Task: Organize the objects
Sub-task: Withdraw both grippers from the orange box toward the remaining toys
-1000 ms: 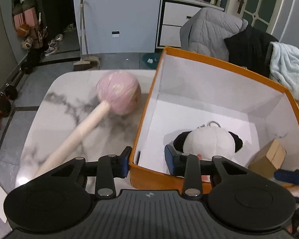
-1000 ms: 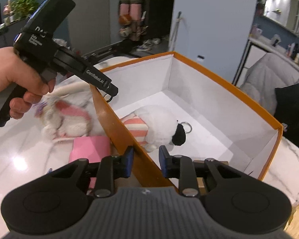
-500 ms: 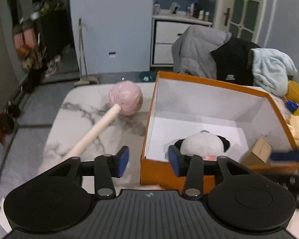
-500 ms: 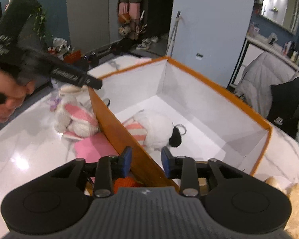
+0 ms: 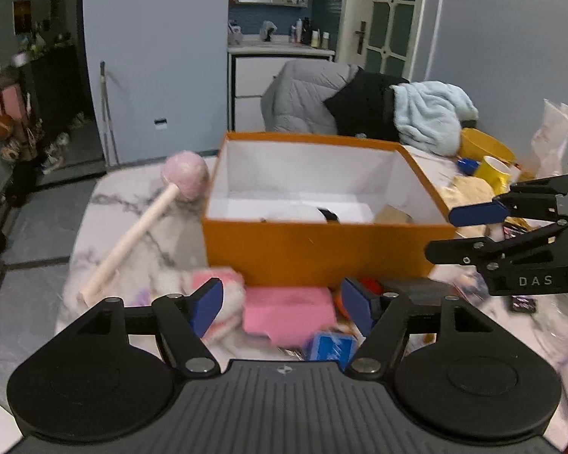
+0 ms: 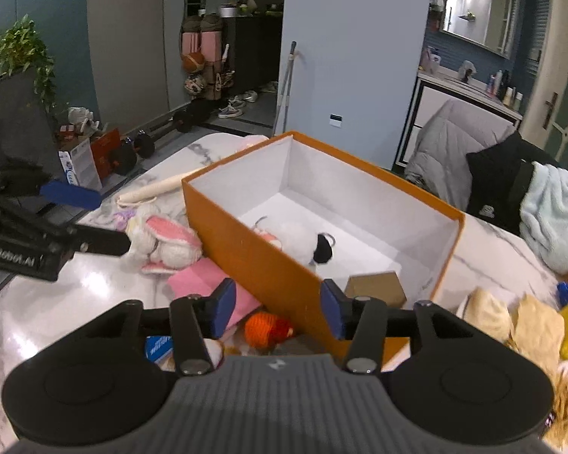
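Observation:
An orange box (image 5: 322, 253) with a white inside stands on the marble table (image 6: 75, 302). In it lie a panda plush (image 6: 303, 242) and a small cardboard box (image 6: 375, 287). My left gripper (image 5: 282, 302) hangs back from the box's near wall, above a pink cloth (image 5: 287, 314) and a plush rabbit (image 5: 216, 302). Its jaws are opening with nothing between them. My right gripper (image 6: 278, 308) hovers off the box's near corner, over an orange knitted ball (image 6: 265, 327). Its jaws are opening too and grip nothing. Each gripper shows in the other's view: the right gripper (image 5: 462, 232), the left gripper (image 6: 91, 217).
A pink-headed wooden mallet (image 5: 185, 179) lies left of the box. A blue packet (image 5: 329, 346) sits by the pink cloth. Yellow cups (image 5: 496, 170), tan bags (image 6: 511, 321) and a light blue fleece (image 6: 553, 208) crowd the right side. Jackets (image 5: 322, 98) hang behind the table.
Both grippers were shut on the box's near wall; they have let go, drawn back and risen, and their jaws have spread. The box stays put.

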`<state>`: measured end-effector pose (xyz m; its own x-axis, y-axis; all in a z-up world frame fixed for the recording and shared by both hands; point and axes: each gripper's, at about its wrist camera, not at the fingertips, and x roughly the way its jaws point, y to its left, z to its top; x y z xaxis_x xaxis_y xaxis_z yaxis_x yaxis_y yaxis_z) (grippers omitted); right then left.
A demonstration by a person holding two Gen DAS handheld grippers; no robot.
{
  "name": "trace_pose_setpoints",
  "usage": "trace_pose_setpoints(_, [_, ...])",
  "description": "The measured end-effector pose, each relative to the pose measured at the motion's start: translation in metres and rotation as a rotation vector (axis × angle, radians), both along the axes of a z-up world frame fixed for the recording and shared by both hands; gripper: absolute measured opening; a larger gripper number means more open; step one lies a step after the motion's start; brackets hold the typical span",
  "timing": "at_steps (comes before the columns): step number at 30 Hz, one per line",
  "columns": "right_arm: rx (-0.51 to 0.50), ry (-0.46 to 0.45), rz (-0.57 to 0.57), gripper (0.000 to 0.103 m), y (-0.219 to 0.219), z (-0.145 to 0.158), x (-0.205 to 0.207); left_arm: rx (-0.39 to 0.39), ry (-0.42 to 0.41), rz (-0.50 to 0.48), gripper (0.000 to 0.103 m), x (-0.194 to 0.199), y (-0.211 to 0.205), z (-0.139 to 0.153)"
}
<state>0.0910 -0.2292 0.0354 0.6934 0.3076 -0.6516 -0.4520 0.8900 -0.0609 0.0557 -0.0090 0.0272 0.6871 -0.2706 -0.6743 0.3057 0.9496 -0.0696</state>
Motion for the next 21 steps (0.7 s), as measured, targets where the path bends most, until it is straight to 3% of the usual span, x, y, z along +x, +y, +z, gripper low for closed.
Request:
trace_pose_setpoints(5, [0.004,0.015,-0.024,0.065,-0.005,-0.004,-0.022,-0.022,0.057,-0.014,0.082,-0.009,-0.004,-0.009])
trace_pose_setpoints(9, [0.051,0.035,-0.073,0.076,-0.016,-0.009,-0.035,-0.012,0.038,-0.020,0.085,-0.017,-0.009,-0.023])
trace_pose_setpoints(15, [0.094,0.153,-0.178,0.078,-0.033,-0.047,-0.035,0.021,0.031,-0.024,0.086,-0.020,-0.011,-0.050])
trace_pose_setpoints(21, [0.128,0.260,-0.274,0.078,-0.048,-0.080,-0.029,-0.008,0.047,-0.065,0.086,-0.019,-0.017,-0.068])
